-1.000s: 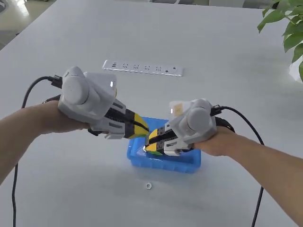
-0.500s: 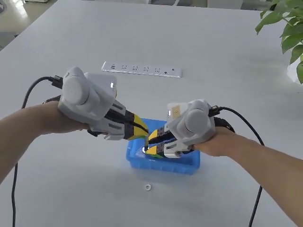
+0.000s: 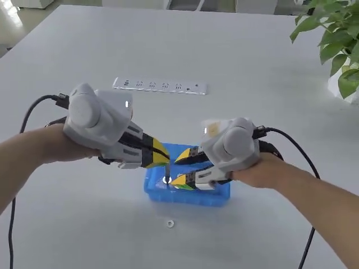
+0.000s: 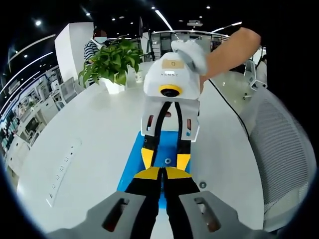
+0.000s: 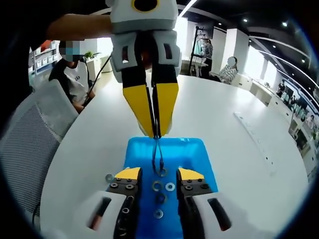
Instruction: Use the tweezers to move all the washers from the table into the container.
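My left gripper is shut on thin metal tweezers, which point down into the blue container. In the right gripper view the tweezers hang from the left gripper and their tips reach a washer on the container's floor; I cannot tell whether they pinch it. Several more washers lie inside. One washer sits on the table in front of the container. My right gripper is open over the container, facing the left one, with nothing between its fingers.
A white power strip lies further back on the grey table. A potted plant stands at the far right. Cables trail from both grippers. In the gripper views people sit in the office background.
The right gripper's jaws have spread apart. The tweezers' tips have dropped lower into the container. The head camera has shifted slightly.
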A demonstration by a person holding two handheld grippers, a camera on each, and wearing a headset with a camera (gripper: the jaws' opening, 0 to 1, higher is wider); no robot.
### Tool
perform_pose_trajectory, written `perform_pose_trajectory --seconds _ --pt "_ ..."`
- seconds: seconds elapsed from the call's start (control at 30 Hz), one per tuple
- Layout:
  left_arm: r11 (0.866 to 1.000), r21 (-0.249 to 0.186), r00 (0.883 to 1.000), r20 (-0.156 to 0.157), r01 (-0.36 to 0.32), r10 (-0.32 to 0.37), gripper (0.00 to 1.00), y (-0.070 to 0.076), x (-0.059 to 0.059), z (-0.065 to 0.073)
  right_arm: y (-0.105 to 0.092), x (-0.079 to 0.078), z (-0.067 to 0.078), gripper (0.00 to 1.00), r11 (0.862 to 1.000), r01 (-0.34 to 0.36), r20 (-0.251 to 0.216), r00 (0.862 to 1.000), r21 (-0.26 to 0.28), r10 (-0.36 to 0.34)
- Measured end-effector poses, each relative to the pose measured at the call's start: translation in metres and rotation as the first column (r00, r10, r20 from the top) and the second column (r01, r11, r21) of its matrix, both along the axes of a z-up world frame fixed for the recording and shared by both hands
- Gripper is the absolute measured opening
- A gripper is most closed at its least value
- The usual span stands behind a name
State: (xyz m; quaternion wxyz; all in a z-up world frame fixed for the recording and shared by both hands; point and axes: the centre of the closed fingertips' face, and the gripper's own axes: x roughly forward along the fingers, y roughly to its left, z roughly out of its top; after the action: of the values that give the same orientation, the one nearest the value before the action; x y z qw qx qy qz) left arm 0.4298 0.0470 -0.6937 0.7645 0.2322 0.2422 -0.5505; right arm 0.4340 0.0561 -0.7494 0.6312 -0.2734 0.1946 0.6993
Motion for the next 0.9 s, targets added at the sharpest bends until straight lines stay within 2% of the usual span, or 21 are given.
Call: perform_pose_trajectory --seconds 0.07,0.43,0.9 --pt "1.0 -0.002 1.0 0.001 -0.003 0.003 0.05 0.0 0.0 0.001 -0.004 0.001 0.002 0.31 1.0 0.031 -0.013 0.999 0.001 -0.031" --pt "1.0 -0.011 0.999 0.019 -0.025 0.026 0.05 0.001 0.0 0.011 -0.03 -0.002 0.015 0.4 0.994 0.107 0.001 0.994 0.016 -0.107" --pt "0.999 -0.018 0.999 0.027 -0.035 0.035 0.05 0.001 -0.009 0.031 -0.063 -0.005 0.027 0.55 0.975 0.22 0.0 0.976 0.019 -0.22"
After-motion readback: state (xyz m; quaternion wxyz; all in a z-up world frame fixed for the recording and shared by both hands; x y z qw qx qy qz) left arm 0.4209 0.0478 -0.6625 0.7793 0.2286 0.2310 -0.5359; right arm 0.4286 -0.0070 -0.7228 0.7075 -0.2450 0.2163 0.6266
